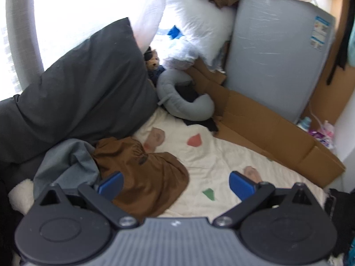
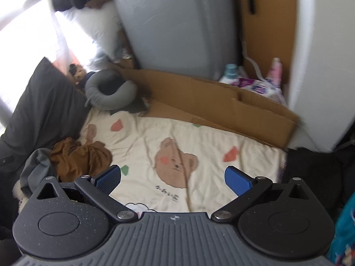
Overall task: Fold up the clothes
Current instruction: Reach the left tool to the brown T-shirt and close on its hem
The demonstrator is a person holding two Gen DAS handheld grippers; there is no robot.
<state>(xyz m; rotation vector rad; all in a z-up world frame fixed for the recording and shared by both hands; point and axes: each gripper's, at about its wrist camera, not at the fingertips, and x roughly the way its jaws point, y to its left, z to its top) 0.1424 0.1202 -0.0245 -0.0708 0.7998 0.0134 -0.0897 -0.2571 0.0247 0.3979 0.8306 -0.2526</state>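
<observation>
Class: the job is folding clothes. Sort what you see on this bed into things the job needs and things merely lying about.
For the job: brown garment, grey garment, left gripper, right gripper, both open.

Lying about: dark pillow, neck pillow, cardboard, bear blanket.

a home bedroom: pillow (image 1: 84,84), bear-print blanket (image 2: 177,155), cardboard (image 2: 210,104).

**Counted on and around the bed**

One crumpled brown garment (image 1: 150,175). One rumpled grey-blue garment (image 1: 66,166) just beside it. One dark grey pillow (image 1: 84,88), one white pillow (image 1: 199,22). One grey curved neck cushion (image 1: 175,88). One small plush toy (image 1: 153,61). One flattened brown cardboard box (image 1: 266,128). One cream bedsheet printed with bears (image 2: 199,137). Two grippers, left (image 1: 176,185) and right (image 2: 173,177), each with two blue pads spread apart.
</observation>
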